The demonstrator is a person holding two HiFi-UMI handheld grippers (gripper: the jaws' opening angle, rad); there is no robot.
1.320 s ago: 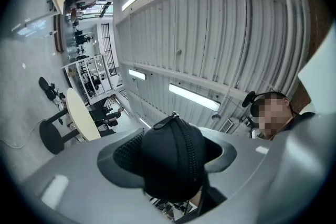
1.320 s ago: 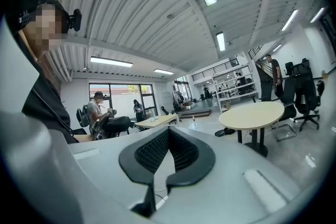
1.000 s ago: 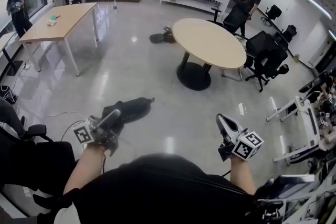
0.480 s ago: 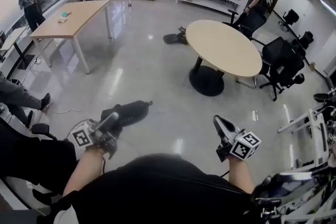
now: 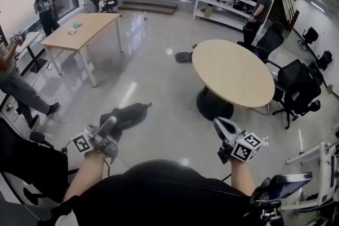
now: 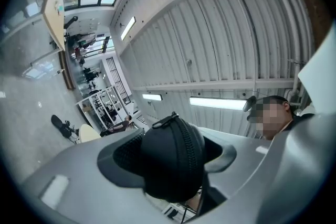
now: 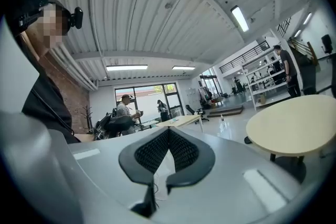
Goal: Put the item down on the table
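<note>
Holding a black zip case [image 5: 127, 115] tight in the left gripper [image 5: 108, 125], up in the air over the floor [image 5: 159, 77], well apart from the round table [image 5: 233, 71], pressing together the jaws of the right gripper [image 5: 220, 124] on nothing, nearer that round table.

The pouch [image 5: 127, 115] is showing plain black, zip included, between the left gripper's [image 5: 110, 125] grey jaws with black cross-hatched pads [image 6: 122, 159]. The marker cubes [image 5: 82, 143] are showing black-and-white squares; the round table [image 5: 233, 72] is showing pale beige.
</note>
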